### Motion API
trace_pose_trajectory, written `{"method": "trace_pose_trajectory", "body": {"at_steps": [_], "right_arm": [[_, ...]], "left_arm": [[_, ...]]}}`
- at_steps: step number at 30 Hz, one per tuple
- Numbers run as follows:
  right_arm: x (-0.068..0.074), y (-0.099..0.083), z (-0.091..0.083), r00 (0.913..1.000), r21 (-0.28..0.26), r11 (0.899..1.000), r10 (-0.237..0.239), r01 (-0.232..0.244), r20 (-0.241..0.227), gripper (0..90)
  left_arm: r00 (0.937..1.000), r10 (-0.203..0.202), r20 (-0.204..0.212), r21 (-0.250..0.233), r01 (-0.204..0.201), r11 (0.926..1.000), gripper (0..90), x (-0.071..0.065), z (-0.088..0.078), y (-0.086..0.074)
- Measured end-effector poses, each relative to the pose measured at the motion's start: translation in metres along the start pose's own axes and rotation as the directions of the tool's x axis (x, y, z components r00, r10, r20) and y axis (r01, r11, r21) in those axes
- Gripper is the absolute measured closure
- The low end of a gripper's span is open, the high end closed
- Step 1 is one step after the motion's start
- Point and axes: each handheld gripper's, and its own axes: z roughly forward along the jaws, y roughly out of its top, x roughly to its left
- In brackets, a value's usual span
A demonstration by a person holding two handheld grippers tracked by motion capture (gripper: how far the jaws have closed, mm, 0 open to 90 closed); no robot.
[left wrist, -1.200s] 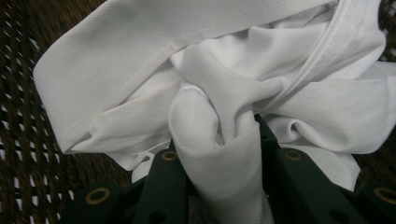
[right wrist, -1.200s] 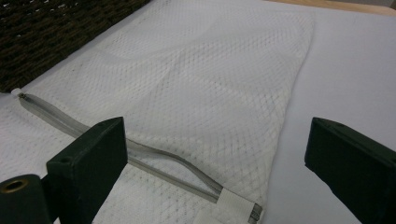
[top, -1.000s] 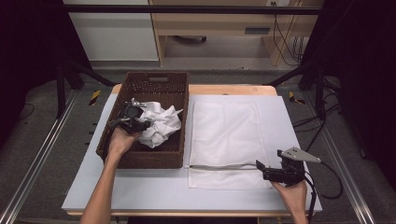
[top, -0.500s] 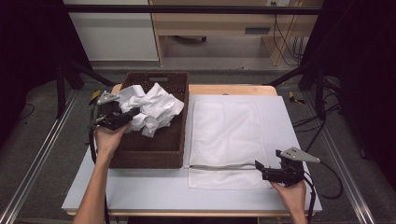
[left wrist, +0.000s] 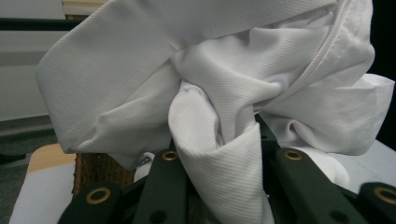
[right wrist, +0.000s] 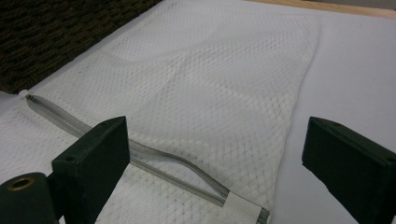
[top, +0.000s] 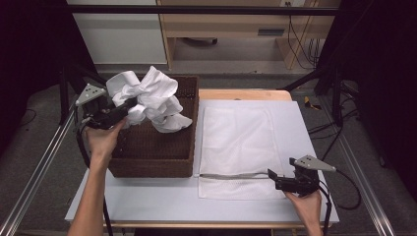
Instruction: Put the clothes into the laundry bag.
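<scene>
One crumpled shirt (top: 150, 101), seemingly without clear long axis, hangs clamped in the left claw (top: 127, 109).

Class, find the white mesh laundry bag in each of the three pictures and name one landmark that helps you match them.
High view: the mesh bag lies flat on the table, right of the brown basket.
Left gripper view: not in it; crumpled white cloth is clamped between the jaws.
Right gripper view: the bag lies ahead of the open jaws, zip nearest.
Shared landmark: the basket, woven brown.

One white garment (top: 150, 98), one wicker basket (top: 152, 162), one mesh bag (top: 236, 137) (zippered), two tools.
</scene>
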Motion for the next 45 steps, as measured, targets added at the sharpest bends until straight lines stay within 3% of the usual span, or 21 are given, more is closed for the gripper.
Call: {"method": "trace_pose_trajectory", "body": {"at_steps": [12,25,34,45], "right_arm": [[0.000,0.000,0.001,1.0000,0.000,1.000,-0.004,0.004,-0.006,8.6],[0.001,0.000,0.001,0.9999,-0.008,1.000,-0.003,0.003,-0.014,9.3],[0.001,0.000,0.001,0.9999,-0.012,1.000,-0.002,0.001,-0.015,9.6],[0.000,-0.001,0.000,0.9998,-0.017,1.000,-0.009,0.008,-0.017,10.9]], "left_arm": [[0.9995,0.027,0.016,-0.075,-0.026,0.9968,73.1,-0.021,-0.012,0.043],[0.9995,0.028,0.011,-0.130,-0.026,0.9912,73.1,-0.025,-0.022,0.070],[0.9992,0.037,0.013,-0.164,-0.034,0.9859,73.0,-0.031,-0.026,0.091],[0.9985,0.047,0.027,-0.220,-0.040,0.9747,73.0,-0.047,-0.037,0.120]]}}
